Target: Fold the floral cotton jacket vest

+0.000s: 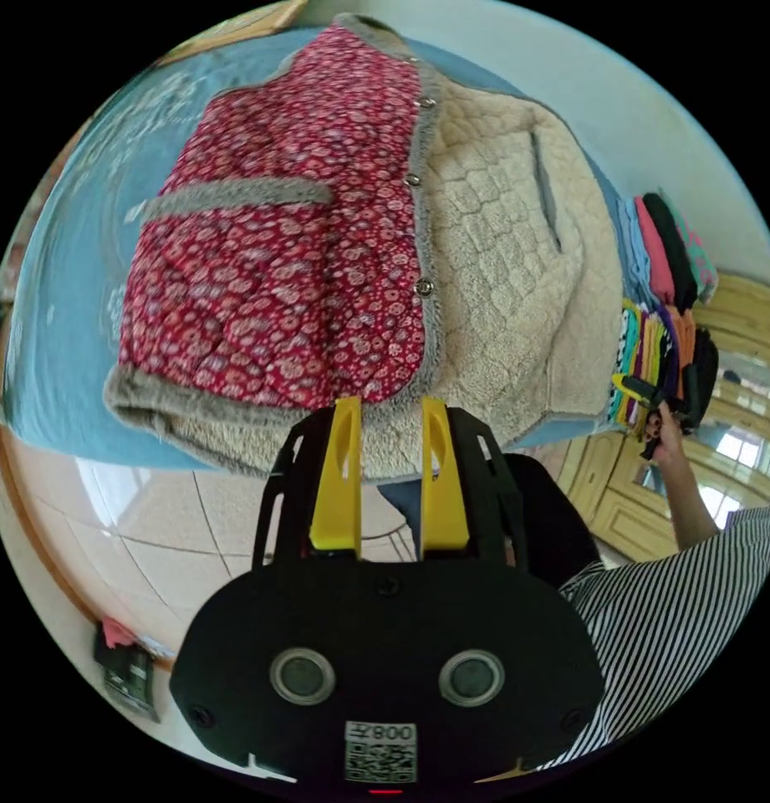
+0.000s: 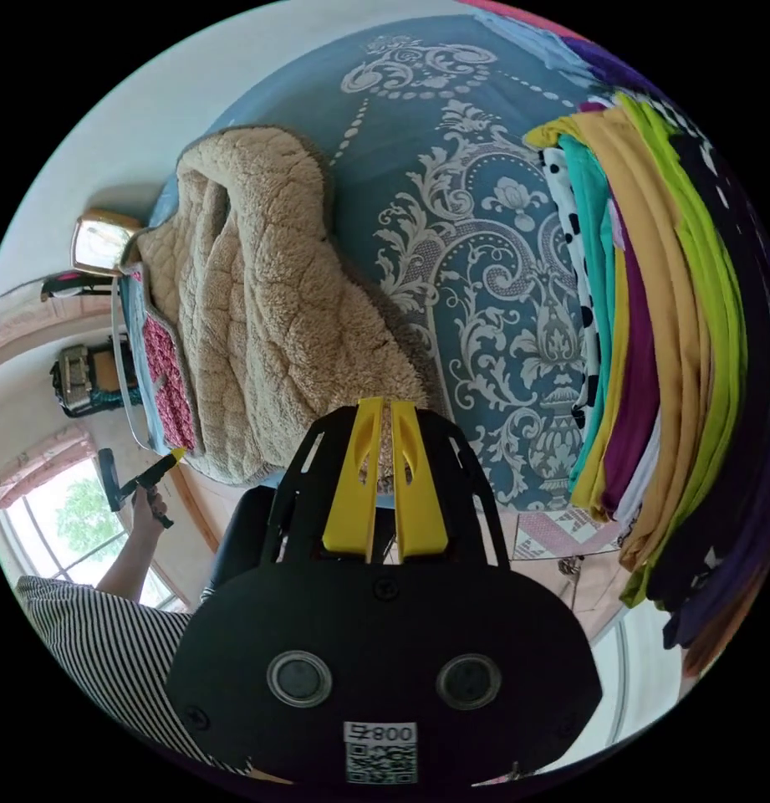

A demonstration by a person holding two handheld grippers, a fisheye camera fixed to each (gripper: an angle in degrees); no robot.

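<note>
Red floral vest (image 1: 276,259) half open on blue bedspread (image 1: 58,335), cream fleece lining showing, left gripper (image 1: 390,410) parted and empty, right gripper (image 2: 383,410) nearly closed, empty.

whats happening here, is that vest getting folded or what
A person with a gripper in each hand is folding a floral vest on a blue patterned bedspread. One front panel is open, showing its fleece lining. The left gripper is open at the hem; the right gripper is nearly closed by the lining.

Open left claw (image 1: 390,410) at vest (image 1: 284,268) hem
</note>
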